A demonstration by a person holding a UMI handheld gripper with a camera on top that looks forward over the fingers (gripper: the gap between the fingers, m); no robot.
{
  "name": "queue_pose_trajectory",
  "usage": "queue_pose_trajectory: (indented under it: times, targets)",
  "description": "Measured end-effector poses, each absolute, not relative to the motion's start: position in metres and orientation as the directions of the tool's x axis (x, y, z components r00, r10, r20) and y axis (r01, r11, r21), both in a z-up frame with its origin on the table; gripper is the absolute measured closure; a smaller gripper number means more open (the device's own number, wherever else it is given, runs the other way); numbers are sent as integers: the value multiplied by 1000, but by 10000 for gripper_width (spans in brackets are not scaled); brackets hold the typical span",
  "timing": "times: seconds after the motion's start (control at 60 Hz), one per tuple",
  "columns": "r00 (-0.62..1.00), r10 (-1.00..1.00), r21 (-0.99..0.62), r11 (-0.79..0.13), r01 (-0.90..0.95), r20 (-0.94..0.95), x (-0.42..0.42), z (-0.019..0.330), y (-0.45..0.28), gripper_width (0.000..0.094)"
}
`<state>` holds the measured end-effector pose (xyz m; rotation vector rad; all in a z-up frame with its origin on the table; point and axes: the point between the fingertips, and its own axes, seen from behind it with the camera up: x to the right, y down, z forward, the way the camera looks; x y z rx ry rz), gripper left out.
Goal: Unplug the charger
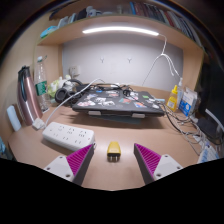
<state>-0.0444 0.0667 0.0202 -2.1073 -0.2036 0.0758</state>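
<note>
A small yellow charger (114, 151) lies flat on the wooden desk (115, 172), its prongs toward me, between my two fingers with a gap on each side. My gripper (113, 160) is open, its magenta pads (77, 157) standing apart. A white power strip (66, 133) lies on the desk ahead to the left, beyond the left finger. I cannot see any cable attached to the charger.
A dark laptop covered in stickers (120, 100) sits on a stand behind the charger. Bottles and clutter (45, 92) fill the left side, a yellow bottle (173, 98) and cables the right. A shelf with a light bar (120, 31) hangs above.
</note>
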Motion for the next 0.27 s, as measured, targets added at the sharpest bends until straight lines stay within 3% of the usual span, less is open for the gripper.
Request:
queue_pose_trajectory:
  times: [0.267]
  targets:
    - [983, 184, -878, -469, 99, 12, 5, 48, 10, 50]
